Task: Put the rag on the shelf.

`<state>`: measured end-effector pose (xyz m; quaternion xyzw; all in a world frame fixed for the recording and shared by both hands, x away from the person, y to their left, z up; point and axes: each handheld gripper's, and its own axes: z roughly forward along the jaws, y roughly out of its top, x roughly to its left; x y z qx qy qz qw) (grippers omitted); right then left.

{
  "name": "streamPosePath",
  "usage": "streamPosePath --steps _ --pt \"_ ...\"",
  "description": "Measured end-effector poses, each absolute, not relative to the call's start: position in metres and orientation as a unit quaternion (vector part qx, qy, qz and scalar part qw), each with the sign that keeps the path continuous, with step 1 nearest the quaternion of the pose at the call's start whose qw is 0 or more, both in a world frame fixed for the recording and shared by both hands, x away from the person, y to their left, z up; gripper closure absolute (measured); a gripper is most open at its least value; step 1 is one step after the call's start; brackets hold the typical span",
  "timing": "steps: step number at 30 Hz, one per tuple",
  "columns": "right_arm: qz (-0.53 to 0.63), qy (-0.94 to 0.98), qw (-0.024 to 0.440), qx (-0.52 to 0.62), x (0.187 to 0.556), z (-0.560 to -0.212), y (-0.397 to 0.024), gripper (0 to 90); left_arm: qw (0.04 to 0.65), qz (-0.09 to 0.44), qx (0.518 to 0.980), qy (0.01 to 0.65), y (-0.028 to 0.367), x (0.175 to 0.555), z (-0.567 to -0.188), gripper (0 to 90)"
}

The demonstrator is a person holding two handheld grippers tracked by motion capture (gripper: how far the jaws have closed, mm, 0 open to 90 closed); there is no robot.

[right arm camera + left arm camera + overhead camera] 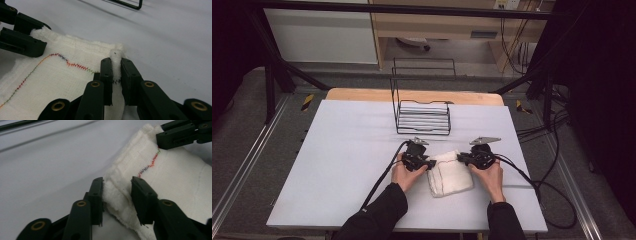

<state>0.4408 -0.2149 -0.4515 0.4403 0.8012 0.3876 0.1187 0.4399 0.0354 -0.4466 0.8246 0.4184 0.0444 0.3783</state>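
Left gripper straddling white towel edge (folded), other gripper beyond

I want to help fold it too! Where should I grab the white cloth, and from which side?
Grab the white cloth at its far corners, one from each side. It lies flat and folded, so only the thick edges give something to pinch. The right gripper already pinches the right corner; the left gripper straddles the left corner's layered edge, coming in low along the table.
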Motion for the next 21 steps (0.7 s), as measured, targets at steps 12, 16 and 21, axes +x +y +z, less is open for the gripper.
streamPosePath --steps 12,16,21 --pt "0.391 0.797 0.111 0.446 0.4423 -0.4497 -0.2168 78.7 0.384 0.049 0.822 0.417 0.0313 0.4360 -0.4474 79.3" --pt "0.390 0.796 0.116 0.448 0.4440 -0.4507 -0.2168 75.5 0.387 0.054 0.821 0.416 0.0307 0.4351 -0.4477 80.4" --pt "0.390 0.796 0.109 0.451 0.4448 -0.4511 -0.2166 79.1 0.389 0.053 0.821 0.413 0.0315 0.4348 -0.4481 80.9"
